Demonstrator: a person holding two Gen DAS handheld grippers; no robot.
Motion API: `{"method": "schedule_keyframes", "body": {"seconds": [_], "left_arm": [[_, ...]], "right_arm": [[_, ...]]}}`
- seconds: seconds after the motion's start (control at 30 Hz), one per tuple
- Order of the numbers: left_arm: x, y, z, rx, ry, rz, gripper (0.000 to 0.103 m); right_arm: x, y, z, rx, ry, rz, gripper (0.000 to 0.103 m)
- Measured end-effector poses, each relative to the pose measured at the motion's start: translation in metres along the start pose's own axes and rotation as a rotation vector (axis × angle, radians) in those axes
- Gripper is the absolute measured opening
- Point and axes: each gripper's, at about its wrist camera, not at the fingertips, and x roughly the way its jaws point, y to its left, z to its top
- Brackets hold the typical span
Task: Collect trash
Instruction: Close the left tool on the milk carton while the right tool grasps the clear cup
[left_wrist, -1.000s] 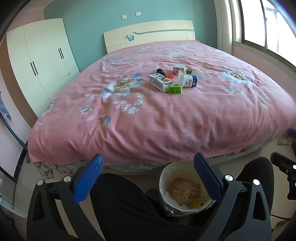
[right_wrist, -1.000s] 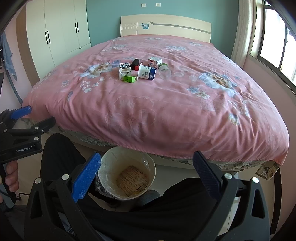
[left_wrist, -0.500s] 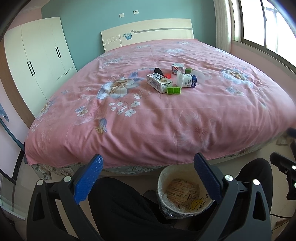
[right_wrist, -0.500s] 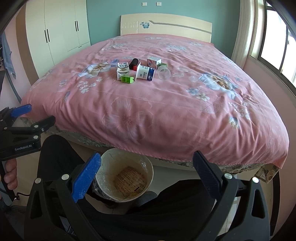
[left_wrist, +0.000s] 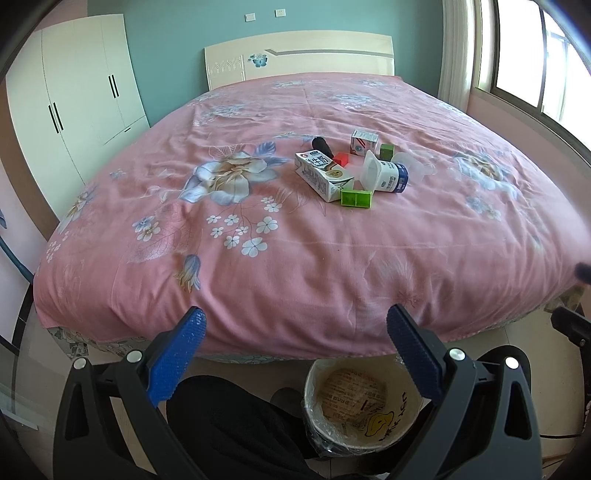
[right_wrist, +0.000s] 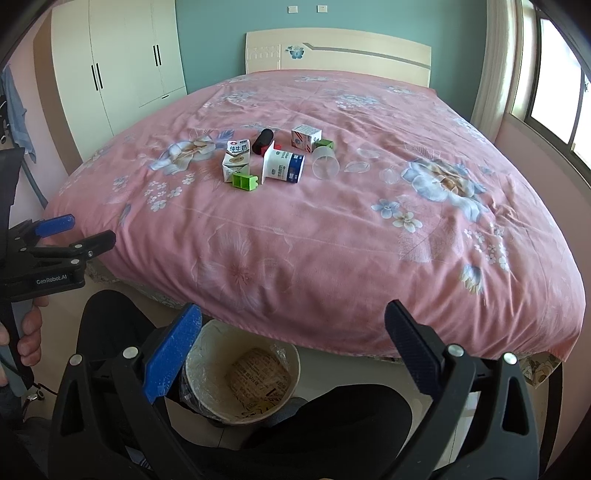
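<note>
A cluster of trash lies mid-bed on the pink floral bedspread (left_wrist: 303, 266): a white milk carton (left_wrist: 323, 176) (right_wrist: 236, 157), a green block (left_wrist: 356, 198) (right_wrist: 244, 181), a tipped white yogurt cup (left_wrist: 384, 173) (right_wrist: 282, 167), a small red-white box (left_wrist: 364, 142) (right_wrist: 306, 137), a black cylinder (left_wrist: 322, 144) (right_wrist: 264, 138) and a clear plastic cup (right_wrist: 325, 164). A lined bin (left_wrist: 364, 402) (right_wrist: 242, 373) stands on the floor at the bed's foot. My left gripper (left_wrist: 293, 321) and right gripper (right_wrist: 293, 317) hover open and empty above the bin, far from the trash.
A white wardrobe (left_wrist: 81, 110) stands at the left, a window (left_wrist: 535, 55) at the right, a cream headboard (right_wrist: 338, 51) behind. Dark trouser legs (left_wrist: 229, 424) flank the bin. In the right wrist view a hand (right_wrist: 27, 328) holds the other gripper at left.
Both grippers have risen and moved forward toward the bed; the trash cluster looks nearer and the bin sits lower in view. Both jaws stay open.
</note>
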Motion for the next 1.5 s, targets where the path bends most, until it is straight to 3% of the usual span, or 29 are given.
{"method": "schedule_keyframes", "body": {"seconds": [0.27,0.57,0.8,1.2,1.5], "left_arm": [[0.033,0.002,0.035,0.003,0.021,0.018,0.1],[0.073,-0.001,0.082,0.018,0.08,-0.053,0.1],[0.108,0.005,0.123,0.018,0.116,-0.04,0.1],[0.18,-0.002,0.182,-0.061,0.209,-0.035,0.1],[0.234,-0.015,0.204,-0.099,0.292,-0.024,0.1]], "right_arm": [[0.034,-0.025,0.038,0.023,0.05,0.024,0.097],[0.077,-0.049,0.079,0.029,0.121,0.076,0.097],[0.111,-0.067,0.119,0.012,0.152,0.052,0.097],[0.169,-0.084,0.166,0.009,0.189,0.039,0.097],[0.22,-0.098,0.197,0.048,0.25,0.073,0.097]]}}
